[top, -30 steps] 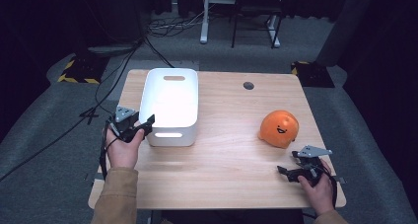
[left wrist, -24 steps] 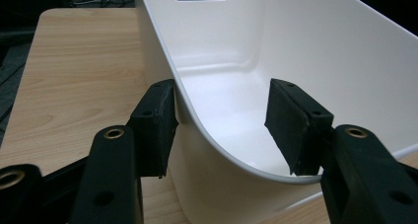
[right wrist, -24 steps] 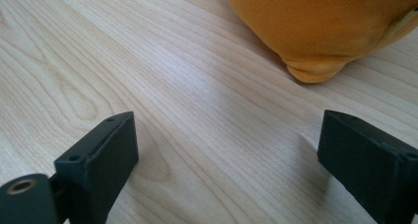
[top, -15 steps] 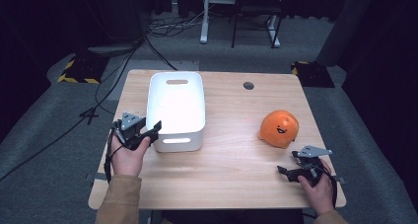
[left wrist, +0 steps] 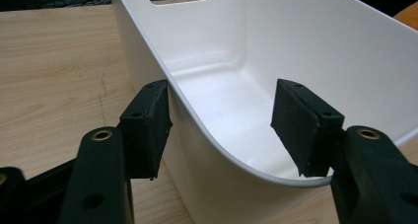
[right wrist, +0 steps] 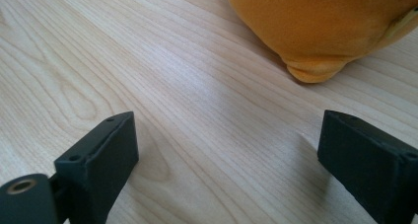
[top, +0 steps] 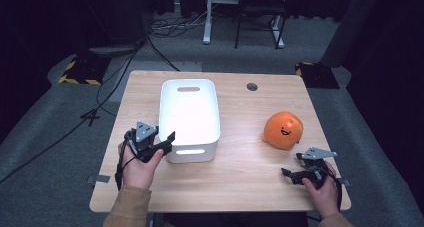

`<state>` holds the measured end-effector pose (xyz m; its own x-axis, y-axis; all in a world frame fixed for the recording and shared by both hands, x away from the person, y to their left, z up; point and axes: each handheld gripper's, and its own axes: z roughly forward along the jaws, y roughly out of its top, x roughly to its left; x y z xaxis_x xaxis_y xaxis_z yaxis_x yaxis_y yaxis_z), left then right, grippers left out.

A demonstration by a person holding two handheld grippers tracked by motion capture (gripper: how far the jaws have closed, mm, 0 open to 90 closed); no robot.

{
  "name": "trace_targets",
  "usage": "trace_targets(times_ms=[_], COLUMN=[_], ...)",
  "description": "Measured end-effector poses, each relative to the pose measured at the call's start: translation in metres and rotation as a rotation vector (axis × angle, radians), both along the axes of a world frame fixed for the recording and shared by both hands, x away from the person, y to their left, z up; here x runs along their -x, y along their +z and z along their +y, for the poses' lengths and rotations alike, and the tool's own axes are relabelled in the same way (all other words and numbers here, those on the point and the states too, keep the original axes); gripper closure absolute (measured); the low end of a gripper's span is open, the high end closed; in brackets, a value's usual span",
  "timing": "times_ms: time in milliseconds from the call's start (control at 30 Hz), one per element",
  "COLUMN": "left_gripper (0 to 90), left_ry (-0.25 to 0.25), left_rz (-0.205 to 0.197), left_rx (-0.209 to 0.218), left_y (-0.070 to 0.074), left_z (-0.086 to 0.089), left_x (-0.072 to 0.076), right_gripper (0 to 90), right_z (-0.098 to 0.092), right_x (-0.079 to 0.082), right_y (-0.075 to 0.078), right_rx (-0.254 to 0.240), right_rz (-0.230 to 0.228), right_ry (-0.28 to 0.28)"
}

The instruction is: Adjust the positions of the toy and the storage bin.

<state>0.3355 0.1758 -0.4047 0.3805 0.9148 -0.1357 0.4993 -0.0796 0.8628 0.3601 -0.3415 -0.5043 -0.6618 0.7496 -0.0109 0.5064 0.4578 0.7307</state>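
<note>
Bin (top: 190,112) corner between left tool (top: 167,142) pads.

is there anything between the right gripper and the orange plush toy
Nothing visible. In the right gripper view only bare table lies between the open jaws of the right gripper and the orange plush toy. The white bin stands off to the side.

I see a glossy white plastic tub (top: 189,118) on the pale worktop of light wood with fine brown grain lines (top: 240,162). My left claw (left wrist: 222,130) has matte black jaws with brass-coloured screw holes. The round orange plush toy (top: 283,130) bears a small dark smiling face. The floor is grey carpet (top: 45,132), with yellow-and-black striped tape (top: 77,79).
</note>
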Motion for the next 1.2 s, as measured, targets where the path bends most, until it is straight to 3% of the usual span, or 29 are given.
trace_targets(times_ms=[233, 1200], left_gripper=[37.5, 28.3], left_ry=[-0.021, -0.145], left_rz=[-0.002, -0.040], left_rx=[-0.003, 0.059], left_y=[-0.001, -0.008], left_z=[-0.012, -0.064], left_x=[0.008, 0.042], right_gripper=[8.5, 8.5], right_z=[0.000, 0.000], right_x=[0.000, 0.000], right_y=[0.000, 0.000], right_rx=[0.000, 0.000], right_rz=[0.000, 0.000], right_ry=[0.000, 0.000])
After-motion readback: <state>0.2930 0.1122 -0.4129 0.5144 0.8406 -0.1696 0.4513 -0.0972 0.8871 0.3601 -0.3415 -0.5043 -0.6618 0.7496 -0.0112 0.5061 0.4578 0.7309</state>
